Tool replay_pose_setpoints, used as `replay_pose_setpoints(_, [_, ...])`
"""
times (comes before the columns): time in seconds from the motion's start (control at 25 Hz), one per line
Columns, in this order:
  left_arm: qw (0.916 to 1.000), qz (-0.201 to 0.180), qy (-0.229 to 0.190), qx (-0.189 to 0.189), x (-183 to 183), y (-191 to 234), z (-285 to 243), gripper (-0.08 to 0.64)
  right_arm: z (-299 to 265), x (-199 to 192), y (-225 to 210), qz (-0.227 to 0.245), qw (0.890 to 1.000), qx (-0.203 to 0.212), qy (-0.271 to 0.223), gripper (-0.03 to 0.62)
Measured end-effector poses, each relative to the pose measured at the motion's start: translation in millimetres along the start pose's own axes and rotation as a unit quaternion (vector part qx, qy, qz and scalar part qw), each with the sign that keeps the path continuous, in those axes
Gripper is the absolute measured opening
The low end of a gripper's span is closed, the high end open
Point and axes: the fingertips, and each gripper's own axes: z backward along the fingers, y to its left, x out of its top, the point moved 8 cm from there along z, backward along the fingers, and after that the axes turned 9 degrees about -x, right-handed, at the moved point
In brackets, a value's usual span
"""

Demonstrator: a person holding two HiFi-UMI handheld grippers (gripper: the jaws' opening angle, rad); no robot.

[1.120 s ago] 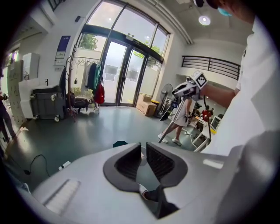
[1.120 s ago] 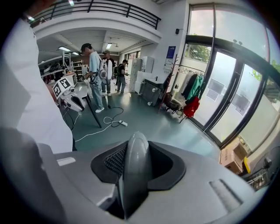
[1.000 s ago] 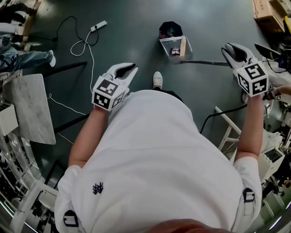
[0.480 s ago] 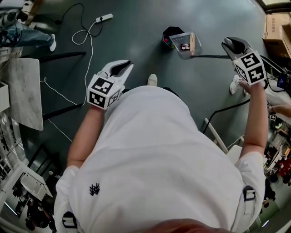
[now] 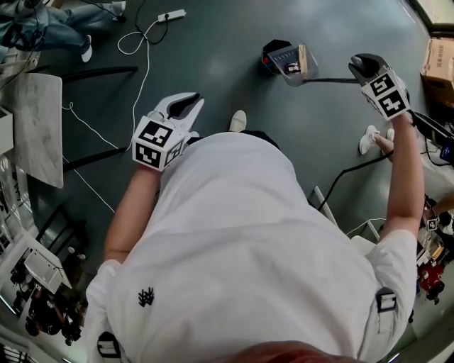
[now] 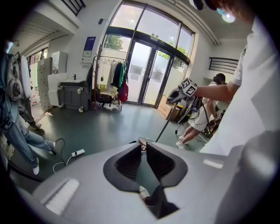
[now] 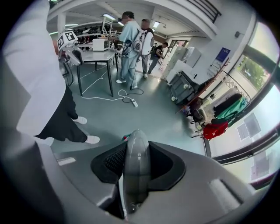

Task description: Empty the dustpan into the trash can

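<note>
A black trash can (image 5: 272, 51) stands on the dark floor ahead of me. A clear dustpan (image 5: 296, 65) with bits of debris in it hangs at the can's right rim, tipped toward it. Its long dark handle (image 5: 330, 80) runs right to my right gripper (image 5: 363, 65), which is shut on the handle's grey end (image 7: 136, 162). My left gripper (image 5: 186, 105) is held near my waist, well short of the can. It is open, with only floor and a shoe showing between its pads (image 6: 162, 164). In the left gripper view the handle (image 6: 167, 126) slants up to the right gripper.
A white power strip and cable (image 5: 170, 15) lie on the floor at the far left. A marble-topped table (image 5: 35, 135) with black legs (image 5: 106, 71) stands left. My shoe (image 5: 238, 120) is near the can. Another person's feet (image 5: 369, 138) and cardboard boxes (image 5: 440, 64) are at the right.
The right gripper has risen and carried the dustpan from the near side of the can to its right rim, tipping it. The left gripper has barely moved.
</note>
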Motion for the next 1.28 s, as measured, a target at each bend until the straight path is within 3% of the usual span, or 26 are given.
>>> replay_pose_setpoints(0.32, [0.9999, 0.010, -0.002, 0.007, -3.1, 3.6, -6.8, 0.095, -21.8, 4.2, -5.2, 0.098, 0.995, 0.012, 0.030, 0.107])
replay_pose_setpoints(0.52, [0.9998, 0.014, -0.003, 0.010, -5.4, 2.8, -10.2, 0.095, -31.2, 8.1, -2.9, 0.183, 0.981, 0.012, 0.057, 0.104])
replay_pose_setpoints(0.84, [0.9997, 0.019, -0.007, 0.011, -14.2, -1.1, -6.3, 0.095, -35.8, 20.7, 9.1, 0.346, 0.932, 0.012, 0.107, 0.098])
replay_pose_setpoints(1.28, [0.9995, 0.028, -0.008, 0.013, -31.6, -0.9, 8.5, 0.095, -43.9, -7.5, -5.9, 0.437, 0.880, -0.005, 0.184, 0.094])
